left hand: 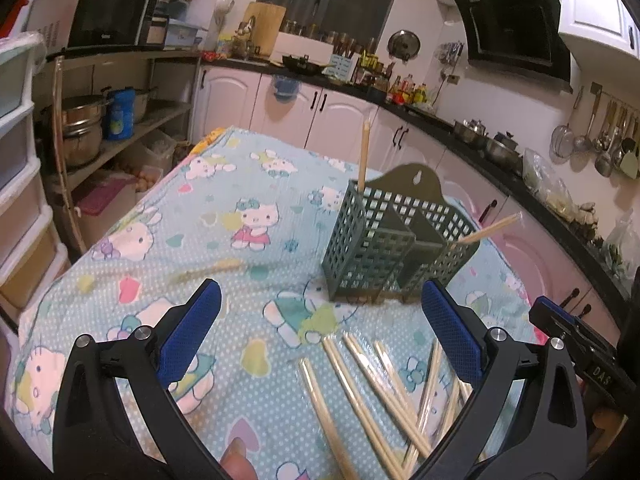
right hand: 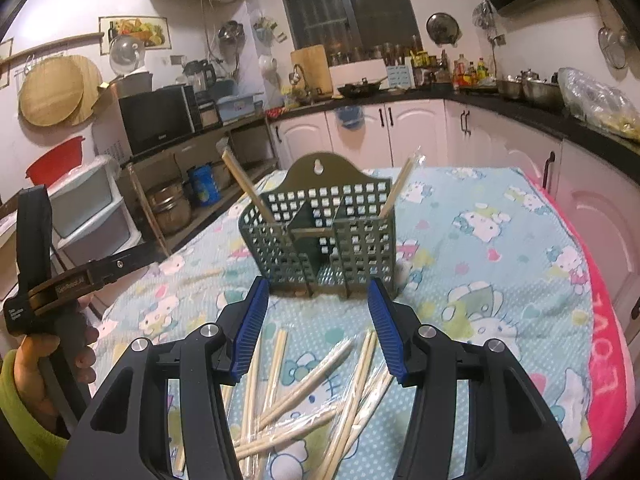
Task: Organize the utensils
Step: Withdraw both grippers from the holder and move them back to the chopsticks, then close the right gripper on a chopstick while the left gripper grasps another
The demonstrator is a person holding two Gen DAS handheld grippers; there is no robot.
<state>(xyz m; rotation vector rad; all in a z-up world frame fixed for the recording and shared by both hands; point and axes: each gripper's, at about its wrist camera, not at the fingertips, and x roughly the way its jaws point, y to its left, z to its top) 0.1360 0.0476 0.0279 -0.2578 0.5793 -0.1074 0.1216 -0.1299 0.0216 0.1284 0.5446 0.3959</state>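
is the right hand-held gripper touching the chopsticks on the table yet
Apart. The right wrist view shows the right hand-held gripper open, nothing between its pads, with the loose chopsticks lying on the cloth below.

Plastic, wood and cloth on the table

Matt green perforated plastic holder [right hand: 320,236] at twelve o'clock; pale smooth wooden chopsticks [right hand: 304,392] in glossy clear wrap at six; soft printed cloth [left hand: 168,240] underneath; ribbed blue pads [right hand: 384,332] on matt black plastic.
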